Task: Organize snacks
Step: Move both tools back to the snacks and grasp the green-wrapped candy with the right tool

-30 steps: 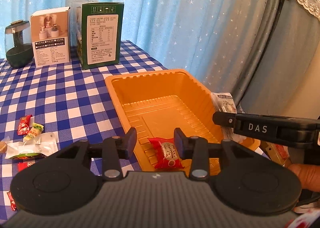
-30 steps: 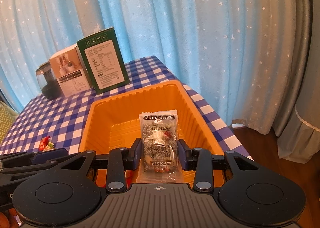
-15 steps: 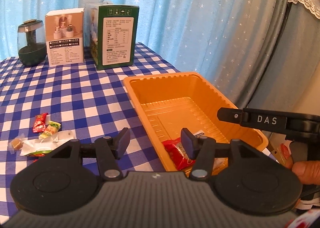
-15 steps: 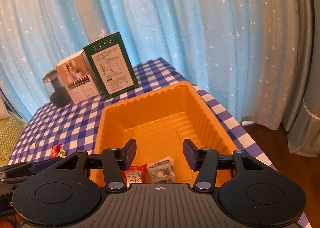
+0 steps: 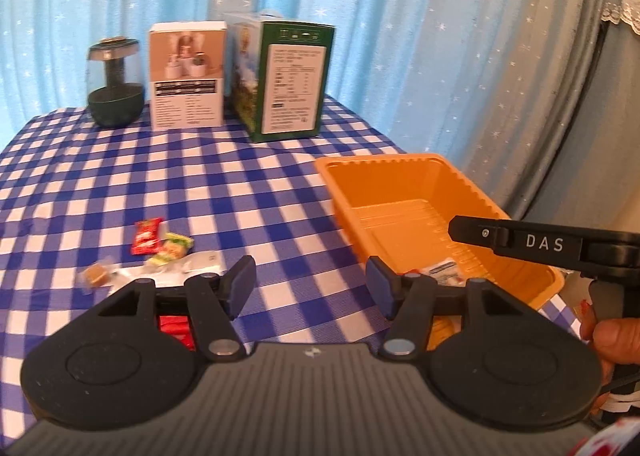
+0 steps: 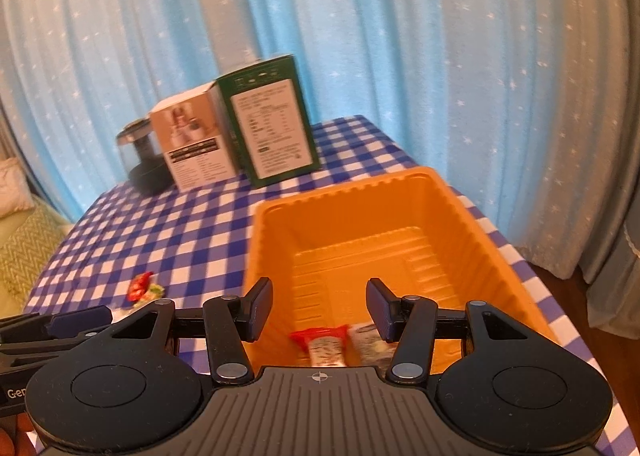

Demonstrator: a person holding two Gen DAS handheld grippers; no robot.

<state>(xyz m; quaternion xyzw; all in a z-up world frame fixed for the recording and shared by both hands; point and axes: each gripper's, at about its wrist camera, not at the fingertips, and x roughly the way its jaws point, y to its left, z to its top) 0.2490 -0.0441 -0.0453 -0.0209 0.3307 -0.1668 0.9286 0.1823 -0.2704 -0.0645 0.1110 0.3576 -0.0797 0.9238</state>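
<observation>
An orange tray (image 5: 400, 169) (image 6: 472, 215) sits on the checked table at the right. Inside its near end lie a red snack packet (image 6: 324, 346) and a clear packet (image 6: 370, 342). Loose snacks lie on the cloth to the left: a red packet (image 5: 146, 236), a yellow-green candy (image 5: 174, 248), a brown candy (image 5: 96, 276) and a white wrapper (image 5: 200, 262). My left gripper (image 5: 310, 286) is open and empty above the cloth, left of the tray. My right gripper (image 6: 318, 310) is open and empty above the tray's near end.
A green carton (image 5: 288, 79), a white box (image 5: 186, 73) and a dark glass jar (image 5: 116, 87) stand at the table's back edge. Blue starred curtains hang behind. The table's right edge runs close beside the tray.
My right gripper opened and dropped the clear packet into the tray, then drew back. My left gripper swung left, away from the tray toward the loose snacks.
</observation>
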